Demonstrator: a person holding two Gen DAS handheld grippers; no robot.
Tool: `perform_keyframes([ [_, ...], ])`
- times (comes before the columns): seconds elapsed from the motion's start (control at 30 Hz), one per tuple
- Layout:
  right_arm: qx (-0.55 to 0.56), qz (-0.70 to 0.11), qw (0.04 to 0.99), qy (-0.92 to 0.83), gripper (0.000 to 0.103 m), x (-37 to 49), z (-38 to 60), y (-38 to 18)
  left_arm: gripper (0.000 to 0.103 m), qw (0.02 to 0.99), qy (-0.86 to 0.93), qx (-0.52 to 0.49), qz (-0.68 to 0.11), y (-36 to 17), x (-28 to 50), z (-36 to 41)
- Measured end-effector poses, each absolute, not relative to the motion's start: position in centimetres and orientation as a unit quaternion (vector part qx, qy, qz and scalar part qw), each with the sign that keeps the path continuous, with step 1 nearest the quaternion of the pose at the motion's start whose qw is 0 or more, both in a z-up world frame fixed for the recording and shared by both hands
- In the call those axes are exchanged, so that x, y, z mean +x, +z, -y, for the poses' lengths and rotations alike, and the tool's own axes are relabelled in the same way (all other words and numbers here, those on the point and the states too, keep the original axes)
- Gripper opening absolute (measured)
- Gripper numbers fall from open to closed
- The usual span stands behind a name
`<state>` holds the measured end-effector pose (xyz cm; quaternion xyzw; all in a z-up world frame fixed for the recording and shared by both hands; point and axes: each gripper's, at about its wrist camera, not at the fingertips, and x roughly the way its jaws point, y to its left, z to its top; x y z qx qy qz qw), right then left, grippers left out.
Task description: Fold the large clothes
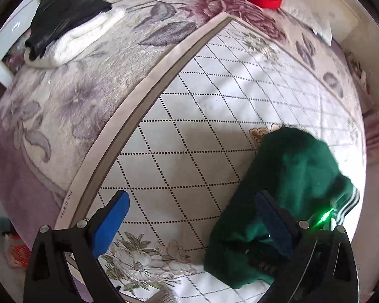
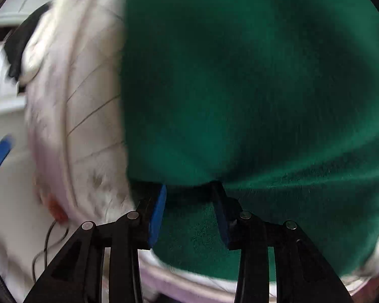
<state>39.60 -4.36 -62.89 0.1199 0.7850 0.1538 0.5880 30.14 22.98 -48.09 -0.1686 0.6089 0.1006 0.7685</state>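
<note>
Dark green fleece garment (image 1: 290, 176), fuzzy, bunched, white-striped cuff, lies ahead-right of the left gripper (image 1: 192, 222), whose blue-padded jaws are spread wide with nothing between them. Right gripper (image 2: 189, 214): green fabric drapes over the fingertips; grip unclear. Quilted dotted-diamond floral mat (image 1: 189, 126) beneath; edge print unreadable.

right tongs (image 2: 189, 212) tips buried under green garment (image 2: 252, 88), bedding (image 2: 88, 101) motion-blurred

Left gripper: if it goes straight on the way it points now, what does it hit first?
Probably the white quilted mat with the dotted diamond grid, seen between the open fingers of the left gripper. The green garment lies just right of that line, beside the right finger; depth is unclear, so it might brush.
</note>
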Motion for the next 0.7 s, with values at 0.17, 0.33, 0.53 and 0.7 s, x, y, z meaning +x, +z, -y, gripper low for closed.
perform_keyframes([
  [0.17, 0.216, -0.723, 0.633, 0.171, 0.047, 39.6, 11.3, -57.3, 0.103, 0.763, 0.072, -0.183, -0.616, -47.7, 31.3, -20.9],
  [0.33, 0.229, -0.598, 0.767, 0.026, 0.083, 38.0, 25.0, -50.3, 0.103, 0.782, 0.063, -0.146, -0.603, -46.7, 34.5, -15.6],
  [0.53, 0.338, -0.566, 0.752, -0.002, 0.083, 40.7, 35.1, -53.8, 0.103, 0.793, 0.070, -0.084, -0.600, -48.5, 39.4, -9.9],
  [0.7, 0.337, -0.601, 0.721, 0.071, 0.073, 45.9, 33.6, -59.7, 0.103, 0.777, 0.099, -0.043, -0.620, -51.7, 42.4, -9.3],
])
